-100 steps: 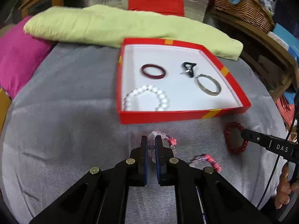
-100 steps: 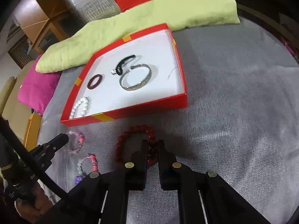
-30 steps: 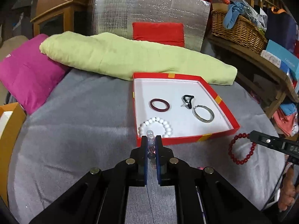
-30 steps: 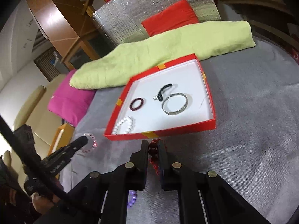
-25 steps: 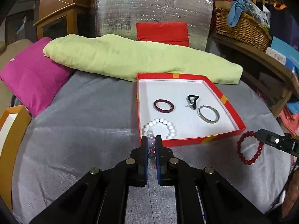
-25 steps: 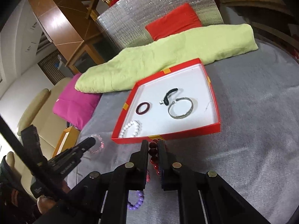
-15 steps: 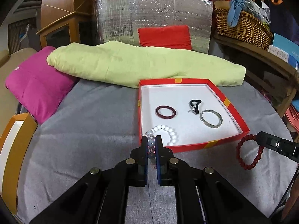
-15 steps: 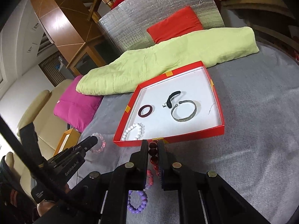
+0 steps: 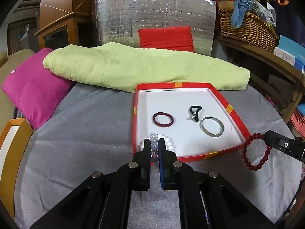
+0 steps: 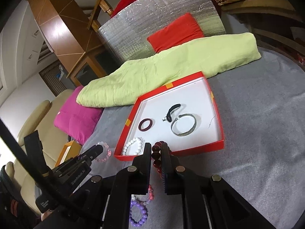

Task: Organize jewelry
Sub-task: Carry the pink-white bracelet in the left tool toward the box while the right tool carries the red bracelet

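Note:
A red box [image 9: 236, 118] with a white floor lies on the grey cloth. In it are a dark red ring bangle [image 9: 163, 119], a black clip [image 9: 195, 111], a silver bangle [image 9: 211, 126] and a white bead bracelet [image 9: 168, 142]. My left gripper [image 9: 154, 146] is shut on a pale pink bead bracelet [image 9: 153, 138], held above the cloth at the box's near left corner; it also shows in the right wrist view [image 10: 104, 151]. My right gripper [image 10: 156, 148] is shut on a dark red bead bracelet [image 10: 156, 155], which hangs right of the box in the left wrist view [image 9: 255, 153].
A purple bead bracelet [image 10: 138, 213] and a pink one [image 10: 150, 190] lie on the cloth under my right gripper. A green rolled blanket [image 9: 144, 69] lies behind the box. A magenta cushion [image 9: 32, 93] and an orange-edged box [image 9: 9, 152] are at the left.
Both grippers have lifted their bracelets off the cloth and risen, drawing back from the box. The scene looks smaller and farther than before.

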The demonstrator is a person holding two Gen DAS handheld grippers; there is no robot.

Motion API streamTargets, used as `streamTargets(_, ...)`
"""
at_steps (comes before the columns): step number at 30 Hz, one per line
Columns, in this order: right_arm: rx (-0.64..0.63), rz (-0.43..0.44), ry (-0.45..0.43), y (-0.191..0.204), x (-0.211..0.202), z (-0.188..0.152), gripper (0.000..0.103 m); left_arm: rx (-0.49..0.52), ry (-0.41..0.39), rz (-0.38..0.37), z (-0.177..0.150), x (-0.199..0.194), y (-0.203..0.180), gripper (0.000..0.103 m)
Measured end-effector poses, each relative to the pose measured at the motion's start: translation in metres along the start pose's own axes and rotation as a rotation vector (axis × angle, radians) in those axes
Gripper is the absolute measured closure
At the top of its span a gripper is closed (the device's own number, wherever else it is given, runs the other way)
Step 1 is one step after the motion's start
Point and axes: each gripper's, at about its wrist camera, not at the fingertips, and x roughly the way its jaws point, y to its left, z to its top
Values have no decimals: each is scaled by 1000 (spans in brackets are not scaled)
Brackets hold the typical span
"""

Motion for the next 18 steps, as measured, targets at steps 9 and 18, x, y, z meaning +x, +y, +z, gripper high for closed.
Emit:
streamTargets(9, 21, -18, -26, -11, -4, 6, 93, 2, -7, -16, 5, 4, -12, 95)
streamTargets(18, 9, -19, -33, -15, -16, 3, 93, -38, -43, -19, 5, 0, -9, 95)
